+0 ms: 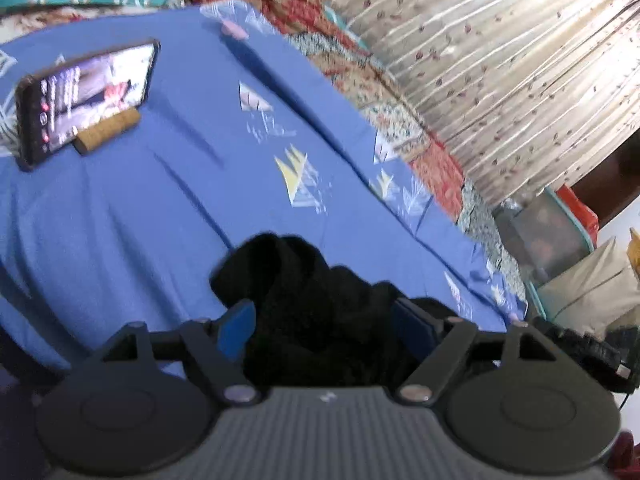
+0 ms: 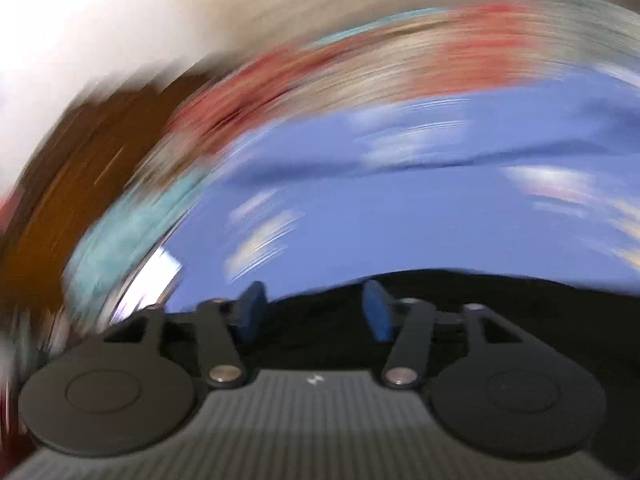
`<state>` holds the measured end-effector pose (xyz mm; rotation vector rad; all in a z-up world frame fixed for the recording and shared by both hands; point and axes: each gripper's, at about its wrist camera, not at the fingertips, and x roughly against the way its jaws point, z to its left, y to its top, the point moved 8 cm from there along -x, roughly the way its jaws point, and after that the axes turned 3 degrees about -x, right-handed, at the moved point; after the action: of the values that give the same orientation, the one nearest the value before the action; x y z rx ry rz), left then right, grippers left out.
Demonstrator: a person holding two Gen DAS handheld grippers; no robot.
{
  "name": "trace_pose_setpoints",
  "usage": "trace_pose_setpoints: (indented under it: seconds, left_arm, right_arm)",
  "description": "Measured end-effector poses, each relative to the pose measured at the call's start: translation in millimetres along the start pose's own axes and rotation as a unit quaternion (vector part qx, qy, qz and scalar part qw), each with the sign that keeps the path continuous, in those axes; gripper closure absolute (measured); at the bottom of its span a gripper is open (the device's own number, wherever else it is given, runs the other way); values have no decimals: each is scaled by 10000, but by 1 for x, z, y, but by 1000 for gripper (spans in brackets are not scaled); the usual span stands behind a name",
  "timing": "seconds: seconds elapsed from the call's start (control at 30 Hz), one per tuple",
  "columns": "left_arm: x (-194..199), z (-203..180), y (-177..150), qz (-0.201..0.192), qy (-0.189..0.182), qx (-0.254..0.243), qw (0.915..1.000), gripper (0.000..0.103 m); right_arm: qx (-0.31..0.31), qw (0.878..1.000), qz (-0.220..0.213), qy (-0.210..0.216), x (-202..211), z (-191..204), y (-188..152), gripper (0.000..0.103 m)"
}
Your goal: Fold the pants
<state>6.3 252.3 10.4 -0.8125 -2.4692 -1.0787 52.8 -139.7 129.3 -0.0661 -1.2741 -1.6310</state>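
Observation:
The black pants [image 1: 304, 292] lie bunched on a blue bedsheet [image 1: 160, 208]. My left gripper [image 1: 326, 320] has its blue pads [image 1: 238, 330] spread wide, with the bunched black cloth filling the gap between them; I cannot tell whether they press it. In the right wrist view, badly blurred by motion, my right gripper [image 2: 314, 310] has its blue pads [image 2: 250, 312] apart over the black pants [image 2: 480, 312], which spread across the lower right. No cloth shows between these pads.
A phone [image 1: 84, 98] leans on a cork stand [image 1: 110, 130] at the far left of the bed. A red patterned blanket [image 1: 384, 92] runs along the bed's right edge, with a curtain [image 1: 500, 60] behind and storage boxes [image 1: 552, 236] beside it.

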Motion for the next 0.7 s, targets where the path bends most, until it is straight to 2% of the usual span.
trace_pose_setpoints:
  seconds: [0.03,0.07,0.13,0.17,0.23,0.3,0.47,0.53,0.57,0.6,0.67,0.7]
  left_arm:
    - [1,0,1,-45,-34,13,10000,25]
    - [2,0,3,-80,-43,17,10000,25]
    - [8,2,3,-167,25,3,9999,25]
    - [13,5,2,-215,44,20,9998,25]
    - [25,15,-1,-302,127,82,9994,25]
    - [36,29,-4,-385,305,194,9986,26]
    - [44,57,-9,-443,535,496,9964,29]
    - [39,61,-9,-404,533,511,9964,29]
    - [36,63,-9,-370,527,518,9966,29]
    - [30,63,-8,-330,510,520,9968,30]
    - [23,63,-7,-292,486,481,9972,30]
    - [20,61,-5,-294,476,445,9974,30]
  right_arm:
    - [578,9976,255,283,-24,31,-8,27]
    - [1276,9886,520,612,-52,64,-14,21]
    - [2447,9587,924,1118,-101,114,-30,18]
    - [2804,9451,1121,1247,-125,129,-35,18]
    - [3187,9231,1534,1510,-163,149,-42,18]
    - [3460,9033,1823,1762,-186,167,-49,18]
    - [4103,8428,2577,2342,-196,200,-89,18]
    - [4388,8224,2658,2460,-179,201,-115,18]
    - [4614,8133,2582,2427,-176,202,-124,22]
    - [4866,8083,2431,2252,-177,201,-131,46]
    - [5169,8084,2249,1695,-183,190,-134,87]
    - [5036,8221,2151,1560,-187,186,-124,87]
